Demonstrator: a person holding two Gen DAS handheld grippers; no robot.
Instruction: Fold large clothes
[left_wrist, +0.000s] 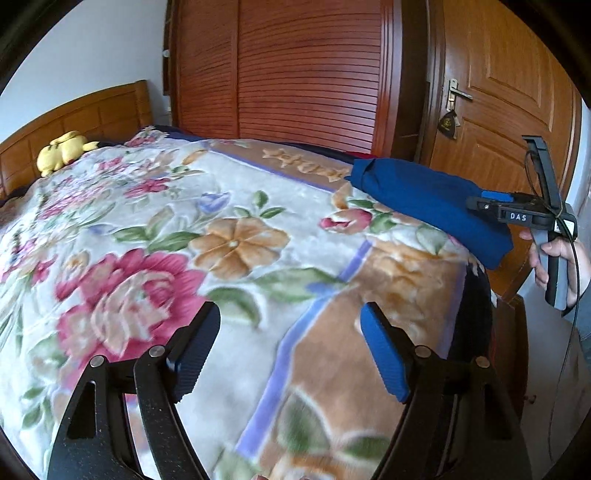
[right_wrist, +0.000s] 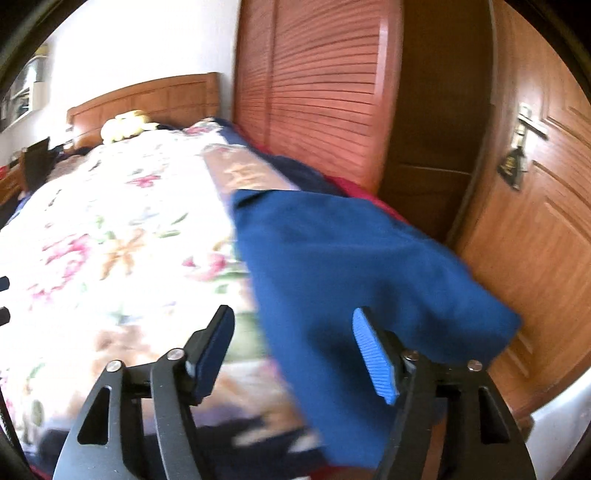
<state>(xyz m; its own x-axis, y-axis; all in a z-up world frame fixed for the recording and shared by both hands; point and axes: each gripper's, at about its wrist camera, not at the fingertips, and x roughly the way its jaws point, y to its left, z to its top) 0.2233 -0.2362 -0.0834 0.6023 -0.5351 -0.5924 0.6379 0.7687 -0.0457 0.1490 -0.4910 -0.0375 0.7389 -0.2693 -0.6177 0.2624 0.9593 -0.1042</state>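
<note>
**Blue cloth lies folded at the bed's corner, both tongs let go**

A big bed (left_wrist: 110, 206) is seen, and it is covered by a soft flower blanket (left_wrist: 229, 243) with pink and orange blooms. A folded blue garment (left_wrist: 428, 199) is laid on the blanket, near the corner of the bed that is closest to the door. One edge of it hangs a little over the side of the bed.

The left tongs (left_wrist: 291, 350) are held above the blanket, well apart from the blue garment. The jaws are spread wide, and nothing is held between them. Only the flowers of the blanket are seen in the gap.

The right tongs (right_wrist: 295, 354) are held just by the near end of the blue garment. The jaws are spread wide here too. The cloth is seen past the gap and behind the blue pad on the right, but it is not pinched by the pads. From the left view, the right tongs (left_wrist: 493, 201) are seen from the side at the garment's edge, and they are gripped by a hand (left_wrist: 561, 258).

A yellow soft toy (left_wrist: 62, 149) is set at the far end of the bed, by the wooden headboard (left_wrist: 92, 110). Behind the bed, a brown slatted wardrobe (left_wrist: 295, 74) is seen. A wooden door (left_wrist: 506, 92) with a metal handle (left_wrist: 458, 94) is seen beside it. The right view is blurred.
</note>
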